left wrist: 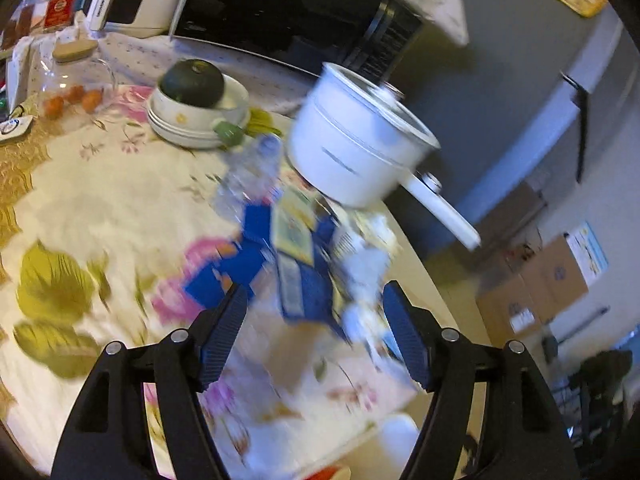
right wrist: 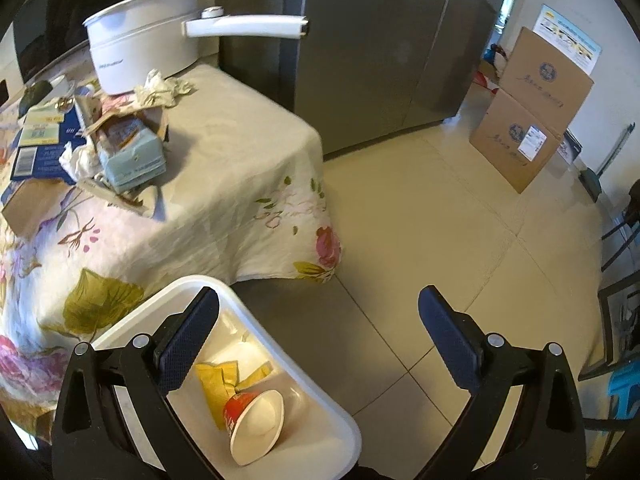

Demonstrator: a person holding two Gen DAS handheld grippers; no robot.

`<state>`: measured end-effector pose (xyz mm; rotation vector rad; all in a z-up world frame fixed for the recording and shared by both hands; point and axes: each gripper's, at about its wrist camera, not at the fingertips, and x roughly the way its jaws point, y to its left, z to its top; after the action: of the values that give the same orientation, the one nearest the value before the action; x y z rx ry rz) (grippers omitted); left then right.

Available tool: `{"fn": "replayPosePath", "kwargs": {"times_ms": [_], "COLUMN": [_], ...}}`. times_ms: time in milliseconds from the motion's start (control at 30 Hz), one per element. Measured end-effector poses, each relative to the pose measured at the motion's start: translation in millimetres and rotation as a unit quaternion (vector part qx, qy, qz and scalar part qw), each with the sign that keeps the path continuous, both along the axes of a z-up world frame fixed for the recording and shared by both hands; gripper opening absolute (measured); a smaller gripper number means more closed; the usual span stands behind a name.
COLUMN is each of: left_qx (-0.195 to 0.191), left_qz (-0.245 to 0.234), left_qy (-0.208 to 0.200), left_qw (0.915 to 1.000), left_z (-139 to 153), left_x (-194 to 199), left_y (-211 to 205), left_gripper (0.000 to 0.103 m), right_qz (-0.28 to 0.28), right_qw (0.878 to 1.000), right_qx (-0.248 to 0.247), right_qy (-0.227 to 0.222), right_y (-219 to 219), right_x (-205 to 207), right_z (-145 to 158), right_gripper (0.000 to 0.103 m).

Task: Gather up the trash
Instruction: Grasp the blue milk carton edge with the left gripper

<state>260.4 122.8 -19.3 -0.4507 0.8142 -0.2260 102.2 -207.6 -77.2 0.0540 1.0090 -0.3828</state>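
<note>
Both my tongs stand wide apart and hold nothing. Between the ribbed blue pads of my left tongs (left wrist: 316,332) I see blurred trash on the flowered cloth: flattened blue cardboard (left wrist: 296,264) and crumpled white tissue (left wrist: 368,264), near a smooth white pot (left wrist: 352,152) with a long handle. My right tongs (right wrist: 320,336) hang over the pale floor tiles beside a white plastic bin (right wrist: 340,420). Inside it lie a red paper cup (right wrist: 252,424) on its side and a creased yellow wrapper (right wrist: 218,380).
</note>
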Motion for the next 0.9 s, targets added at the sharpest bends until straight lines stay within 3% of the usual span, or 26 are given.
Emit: {"fn": "replayPosePath", "kwargs": {"times_ms": [167, 433, 633, 700, 767, 900], "left_qx": [-0.025, -0.008, 0.000, 0.000, 0.002, 0.008], "left_qz": [0.007, 0.002, -0.017, -0.026, -0.035, -0.035], "left_qy": [0.026, 0.039, 0.044, 0.042, 0.040, 0.039], "left_qw": [0.9993, 0.9992, 0.9989, 0.9988, 0.9986, 0.9986], "left_z": [-17.2, -45.5, -56.2, -57.0, -56.9, -58.1], "left_x": [35.6, 56.1, 62.4, 62.2, 62.4, 60.5], "left_y": [11.7, 0.3, -12.5, -16.9, -21.6, -24.6], "left_gripper": [0.069, 0.067, 0.050, 0.039, 0.020, 0.010], "right_qz": [0.015, 0.037, 0.040, 0.040, 0.041, 0.041], "right_qw": [1.000, 0.999, 0.999, 0.999, 0.999, 0.999], "right_qx": [-0.007, -0.012, -0.013, -0.013, -0.012, -0.013], "right_qy": [0.002, 0.015, 0.019, 0.020, 0.021, 0.023], "right_y": [14.1, 29.0, 31.6, 31.7, 32.2, 32.5], "right_x": [6.4, 13.6, 15.4, 15.7, 16.3, 17.1], "right_z": [-1.4, -7.4, -9.9, -10.5, -10.9, -11.9], "right_gripper": [0.096, 0.096, 0.096, 0.096, 0.096, 0.096]}}
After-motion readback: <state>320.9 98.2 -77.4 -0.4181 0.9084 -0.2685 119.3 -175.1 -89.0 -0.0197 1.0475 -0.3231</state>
